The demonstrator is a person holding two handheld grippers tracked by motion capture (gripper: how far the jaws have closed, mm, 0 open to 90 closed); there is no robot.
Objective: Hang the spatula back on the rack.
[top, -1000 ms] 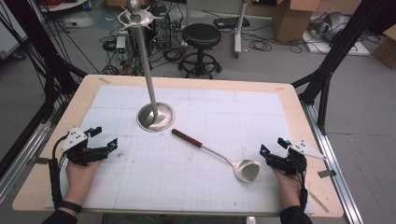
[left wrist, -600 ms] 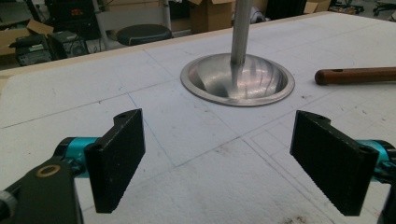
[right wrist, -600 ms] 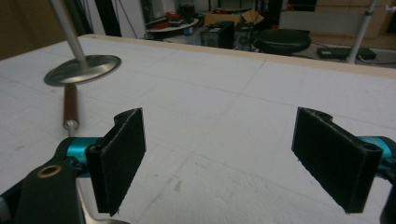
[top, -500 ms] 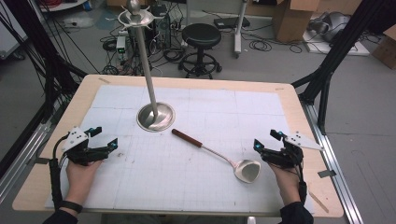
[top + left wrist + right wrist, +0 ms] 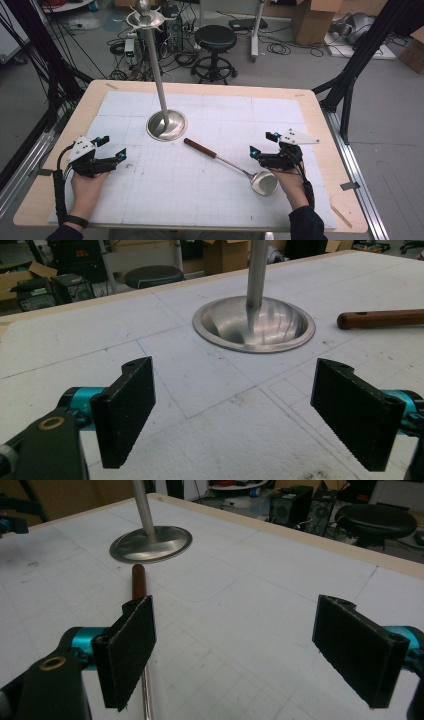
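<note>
The ladle (image 5: 235,165) had a glossy metal bowl and wooden handle; the stand (image 5: 166,124) was brushed metal on matt white paper (image 5: 210,200).

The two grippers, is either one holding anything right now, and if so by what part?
Nothing is held. The left gripper and the right gripper both have their jaws wide apart with nothing between them; the ladle lies on the table.

Ladle (image 5: 235,162) — right of stand (image 5: 166,125)
</note>
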